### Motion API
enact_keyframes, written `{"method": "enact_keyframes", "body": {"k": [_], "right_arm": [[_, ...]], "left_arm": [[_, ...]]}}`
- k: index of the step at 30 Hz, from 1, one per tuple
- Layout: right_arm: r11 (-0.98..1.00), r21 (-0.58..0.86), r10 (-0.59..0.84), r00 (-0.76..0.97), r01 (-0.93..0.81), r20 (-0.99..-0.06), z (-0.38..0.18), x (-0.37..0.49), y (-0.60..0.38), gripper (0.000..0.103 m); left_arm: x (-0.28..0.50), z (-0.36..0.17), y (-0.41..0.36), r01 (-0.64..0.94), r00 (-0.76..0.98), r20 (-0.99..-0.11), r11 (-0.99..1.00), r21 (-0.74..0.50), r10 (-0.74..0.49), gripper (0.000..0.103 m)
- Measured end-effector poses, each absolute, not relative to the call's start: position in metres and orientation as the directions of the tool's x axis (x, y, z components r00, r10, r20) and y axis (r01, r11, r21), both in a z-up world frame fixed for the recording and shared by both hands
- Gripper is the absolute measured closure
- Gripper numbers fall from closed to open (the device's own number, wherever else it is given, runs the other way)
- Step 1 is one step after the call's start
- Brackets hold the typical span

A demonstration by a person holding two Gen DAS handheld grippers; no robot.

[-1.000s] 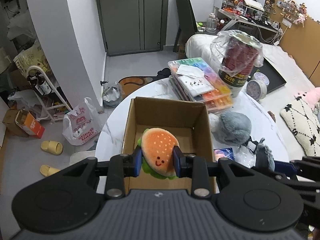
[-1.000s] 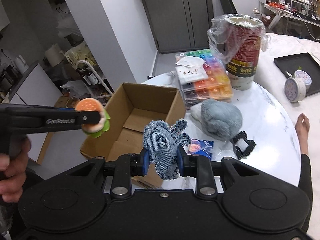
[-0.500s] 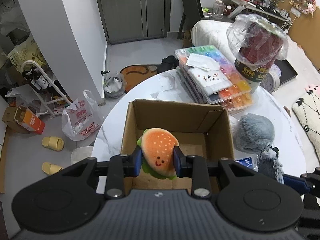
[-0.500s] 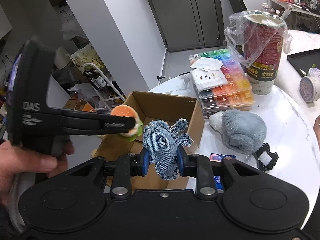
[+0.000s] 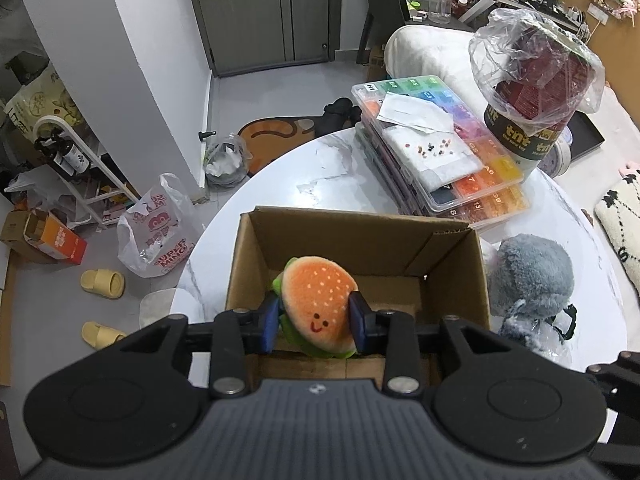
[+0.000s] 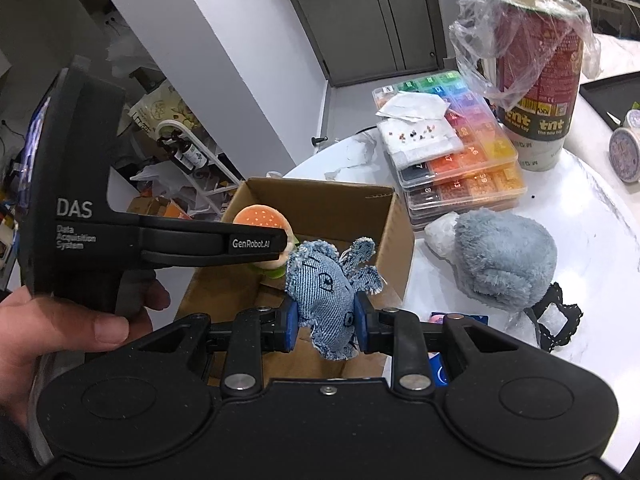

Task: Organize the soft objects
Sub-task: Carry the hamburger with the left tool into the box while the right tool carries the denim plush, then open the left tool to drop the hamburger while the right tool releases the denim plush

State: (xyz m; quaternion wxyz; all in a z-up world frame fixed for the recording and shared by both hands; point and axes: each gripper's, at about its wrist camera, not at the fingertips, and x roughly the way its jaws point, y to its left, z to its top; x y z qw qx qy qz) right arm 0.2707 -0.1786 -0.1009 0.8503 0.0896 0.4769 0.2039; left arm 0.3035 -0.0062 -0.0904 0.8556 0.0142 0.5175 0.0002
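My left gripper (image 5: 315, 326) is shut on a plush hamburger toy (image 5: 318, 304) and holds it over the open cardboard box (image 5: 360, 236) on the white round table. In the right wrist view the hamburger (image 6: 260, 218) hangs above the box (image 6: 352, 204). My right gripper (image 6: 326, 326) is shut on a blue denim plush animal (image 6: 328, 292), held above the box's near right corner. A grey fluffy plush (image 5: 530, 276) lies on the table right of the box; it also shows in the right wrist view (image 6: 504, 260).
A stack of colourful bead organiser boxes (image 5: 436, 152) and a plastic-wrapped tnt canister (image 5: 536, 92) stand behind the box. A black lace item (image 6: 556, 320) lies by the grey plush. The floor at left holds bags, slippers (image 5: 102, 284) and a rack.
Both grippers have moved forward over the box with their toys still held. The left gripper now sits closer to the right one, its hamburger lower over the box opening.
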Motion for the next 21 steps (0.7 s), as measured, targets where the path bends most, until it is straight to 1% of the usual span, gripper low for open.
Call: {"method": "enact_keyframes", "body": {"k": [3, 4, 5, 8, 16, 21], "right_arm": [[0.897, 0.357, 0.440, 0.457, -0.259, -0.773, -0.105, 0.275, -0.178, 0.076], [0.895, 0.361, 0.445, 0.455, -0.263, -0.771, -0.106, 0.276, -0.177, 0.076], [0.894, 0.361, 0.446, 0.452, -0.264, -0.773, -0.107, 0.276, -0.175, 0.076], [0.894, 0.359, 0.445, 0.448, -0.267, -0.775, -0.111, 0.279, -0.172, 0.076], [0.896, 0.358, 0.442, 0.443, -0.264, -0.780, -0.116, 0.285, -0.165, 0.076], [0.895, 0.352, 0.442, 0.446, -0.272, -0.779, -0.114, 0.292, -0.157, 0.075]], "left_arm": [[0.303, -0.085, -0.003, 0.000, 0.480, -0.877, 1.000, 0.002, 0.002, 0.057], [0.302, -0.082, -0.002, 0.000, 0.486, -0.874, 1.000, -0.001, -0.001, 0.053], [0.302, -0.079, -0.001, -0.004, 0.493, -0.870, 1.000, 0.002, 0.004, 0.051], [0.301, -0.071, 0.003, -0.020, 0.510, -0.860, 1.000, 0.003, 0.013, 0.049], [0.287, -0.055, 0.014, -0.034, 0.524, -0.851, 0.999, 0.005, 0.022, 0.048], [0.275, -0.048, 0.028, -0.066, 0.532, -0.846, 0.998, 0.003, 0.038, 0.044]]}}
